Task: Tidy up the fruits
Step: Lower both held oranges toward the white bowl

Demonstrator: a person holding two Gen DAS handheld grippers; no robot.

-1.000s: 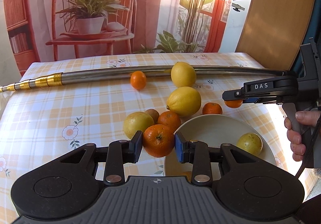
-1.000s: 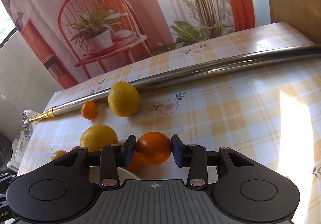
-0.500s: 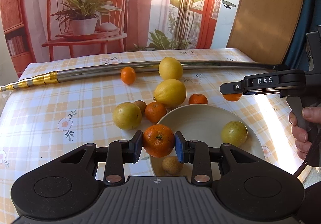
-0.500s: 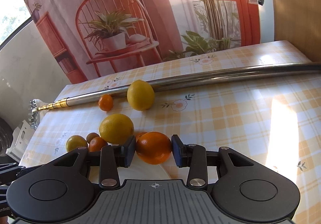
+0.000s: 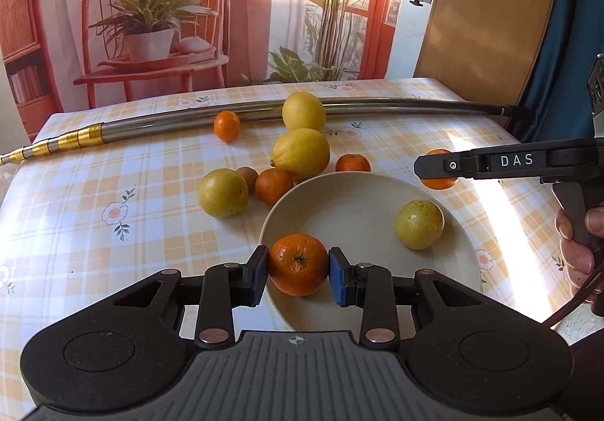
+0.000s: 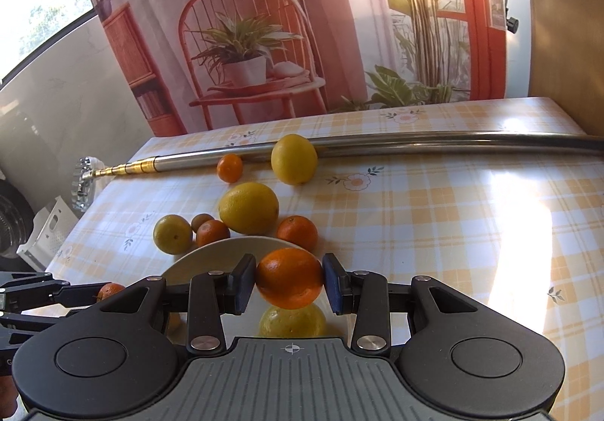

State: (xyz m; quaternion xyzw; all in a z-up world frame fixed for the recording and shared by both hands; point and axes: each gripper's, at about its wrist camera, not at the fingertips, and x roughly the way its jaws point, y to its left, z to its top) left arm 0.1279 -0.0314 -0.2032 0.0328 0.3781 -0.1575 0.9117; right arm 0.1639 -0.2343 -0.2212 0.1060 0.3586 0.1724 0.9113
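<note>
left gripper [image 5: 298,270] now over bowl [image 5: 351,191] (orange [image 5: 298,264] clamped), right gripper [image 6: 288,283] likewise

My surface [image 5: 75,202] wears a yellow-checked flowered cloth. On it lie a long metal pole [image 5: 188,123] along the far side, two lemons [image 5: 301,153], loose mandarins [image 5: 227,125], and a pale bowl [image 5: 339,191] near me

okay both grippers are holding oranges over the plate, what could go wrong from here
1. The cream shallow plate has a low rim, so the stemmed orange in the left gripper might roll off toward the table edge if released high.
2. The smooth orange in the right gripper hangs above the speckled yellow fruit; dropped there, it could knock it out.
3. The two grippers are close and might collide.
</note>
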